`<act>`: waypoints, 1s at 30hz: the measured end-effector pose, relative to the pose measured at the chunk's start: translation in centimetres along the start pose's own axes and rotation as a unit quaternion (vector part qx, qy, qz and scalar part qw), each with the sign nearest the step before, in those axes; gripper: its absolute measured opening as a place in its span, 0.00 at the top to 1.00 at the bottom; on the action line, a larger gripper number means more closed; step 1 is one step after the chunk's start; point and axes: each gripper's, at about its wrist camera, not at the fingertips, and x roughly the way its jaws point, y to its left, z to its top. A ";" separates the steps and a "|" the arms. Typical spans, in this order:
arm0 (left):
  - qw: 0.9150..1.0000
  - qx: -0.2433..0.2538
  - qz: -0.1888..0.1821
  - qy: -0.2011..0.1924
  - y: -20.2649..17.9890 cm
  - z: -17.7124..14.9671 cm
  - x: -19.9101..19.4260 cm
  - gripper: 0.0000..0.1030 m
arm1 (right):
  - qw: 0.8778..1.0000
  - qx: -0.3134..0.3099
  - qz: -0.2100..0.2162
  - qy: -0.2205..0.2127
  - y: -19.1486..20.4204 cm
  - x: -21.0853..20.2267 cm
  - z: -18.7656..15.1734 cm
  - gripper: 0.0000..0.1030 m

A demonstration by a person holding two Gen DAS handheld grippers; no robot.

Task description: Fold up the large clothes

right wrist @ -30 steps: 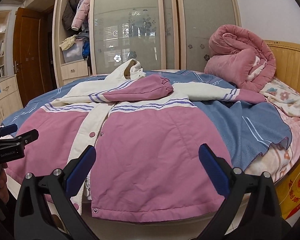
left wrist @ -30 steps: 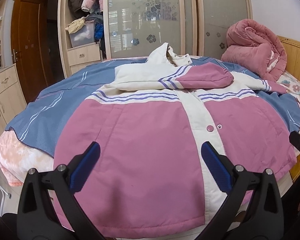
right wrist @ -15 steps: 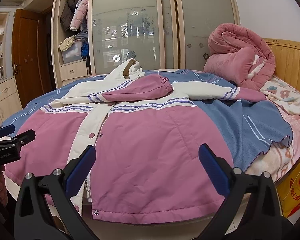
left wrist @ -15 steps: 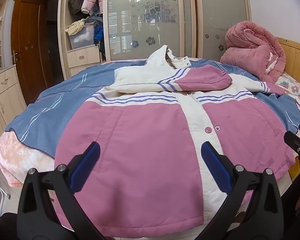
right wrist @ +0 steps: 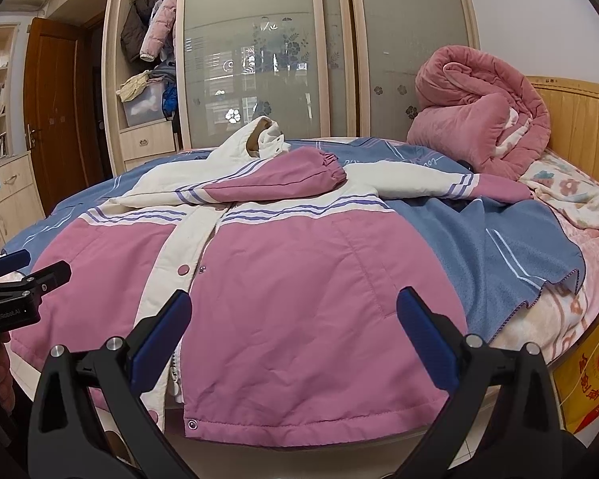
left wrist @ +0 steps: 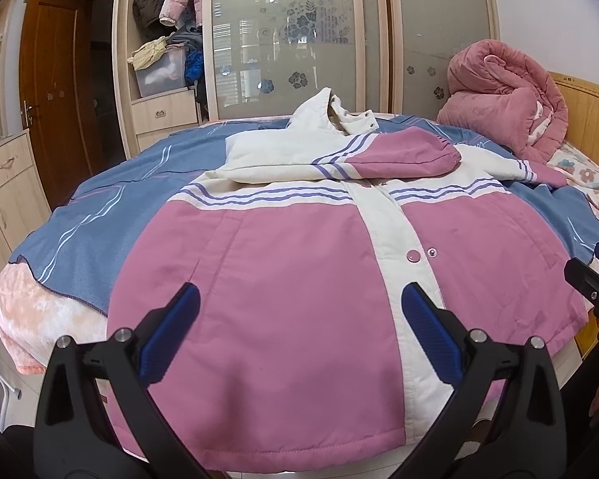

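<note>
Both my left gripper [left wrist: 299, 311] and right gripper [right wrist: 293, 311] hang with fingers apart at the bottom of the frame, above the pink jacket [left wrist: 299, 263].

Jacket [left wrist: 299, 279] on bed [left wrist: 48, 311] (quilt [right wrist: 479, 119] behind, right).

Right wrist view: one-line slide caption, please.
Open right tongs hover over the pink-and-white jacket spread on the bed, one sleeve folded across.

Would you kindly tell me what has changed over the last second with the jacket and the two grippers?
Very little: both views shifted slightly. The left gripper and right gripper remain open and empty above the hem of the jacket; nothing was grasped or released. One sleeve stays folded across its chest on the bed.
</note>
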 end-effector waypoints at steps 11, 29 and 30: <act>1.000 0.001 -0.004 0.002 0.0 0.0 0.0 0.02 | 1.000 0.002 0.002 0.000 0.0 0.1 -0.1 0.01; 1.000 -0.010 -0.021 0.001 0.3 0.4 -0.2 0.02 | 0.975 0.217 0.027 0.044 -15.6 1.4 6.7 0.01; 1.000 -0.010 -0.021 0.001 0.4 0.5 -0.2 0.02 | 0.972 0.232 0.021 0.041 -18.1 1.8 7.9 0.01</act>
